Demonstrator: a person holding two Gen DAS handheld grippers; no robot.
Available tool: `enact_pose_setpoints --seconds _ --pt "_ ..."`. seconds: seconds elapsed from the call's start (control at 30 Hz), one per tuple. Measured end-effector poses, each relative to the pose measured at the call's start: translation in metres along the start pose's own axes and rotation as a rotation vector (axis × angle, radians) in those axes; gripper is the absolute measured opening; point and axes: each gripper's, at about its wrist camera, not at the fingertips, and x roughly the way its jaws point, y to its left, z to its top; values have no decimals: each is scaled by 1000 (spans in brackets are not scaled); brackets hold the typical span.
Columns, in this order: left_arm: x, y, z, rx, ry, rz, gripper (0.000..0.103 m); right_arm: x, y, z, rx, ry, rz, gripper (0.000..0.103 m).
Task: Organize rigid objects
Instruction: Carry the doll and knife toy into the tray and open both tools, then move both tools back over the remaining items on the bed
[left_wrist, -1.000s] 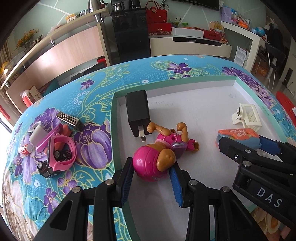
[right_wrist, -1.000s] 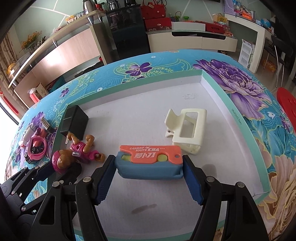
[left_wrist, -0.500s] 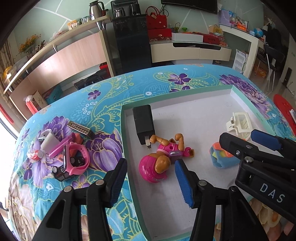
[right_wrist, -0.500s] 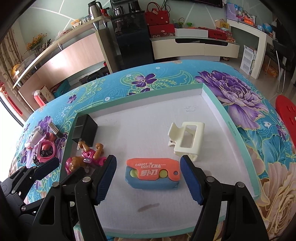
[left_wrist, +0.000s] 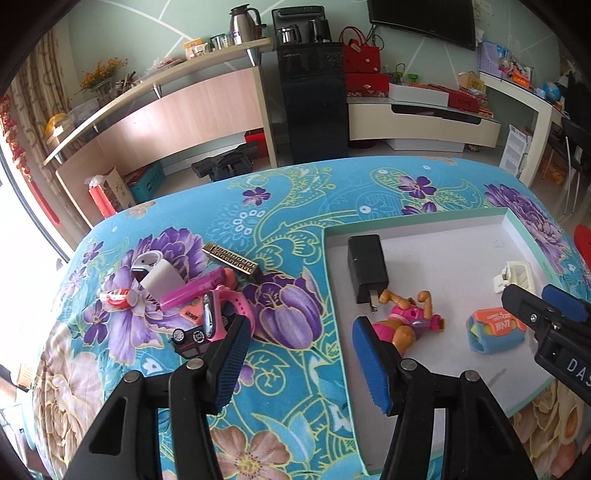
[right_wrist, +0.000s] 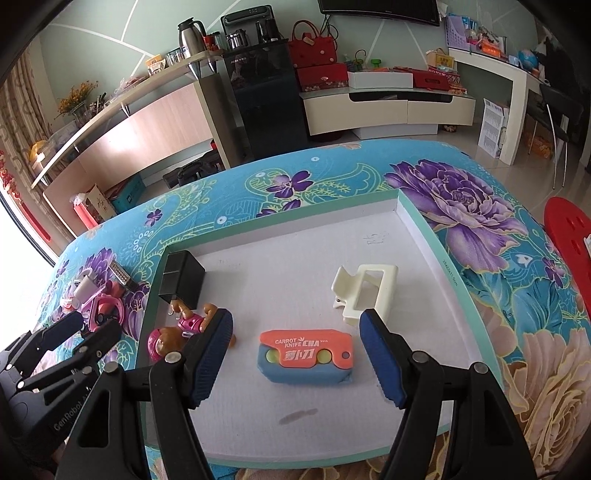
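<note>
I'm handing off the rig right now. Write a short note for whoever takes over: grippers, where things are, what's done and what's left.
Left gripper: open, empty, above the tray's left rim.
Right gripper: open, empty, over the carrot knife toy.
In the tray: black charger, pink dog figure, carrot knife toy, cream clip.
Left on the cloth beside the tray: a pile with the pink watch, toy car, white case, pink pen, plus the harmonica.
Probable next step: left gripper takes from the pile.
</note>
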Motion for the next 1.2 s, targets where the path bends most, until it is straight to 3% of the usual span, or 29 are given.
enact_pose_setpoints --seconds 0.3,0.43,0.63,0.77,0.87,1.2 --pt "9 10 -3 -27 30 23 65 7 7 -3 -25 19 -8 72" --pt "12 11 -3 -31 37 26 67 9 7 -3 -25 23 -16 78" --pt "20 17 -5 -56 68 45 80 12 6 -4 -34 26 -48 94" --pt "24 19 -6 -60 78 51 89 14 5 -4 -30 29 -53 95" --pt "27 23 -7 -75 86 48 102 15 4 -4 -24 28 -54 95" --pt "25 46 -8 -163 76 74 103 12 5 -3 -22 8 -52 95"
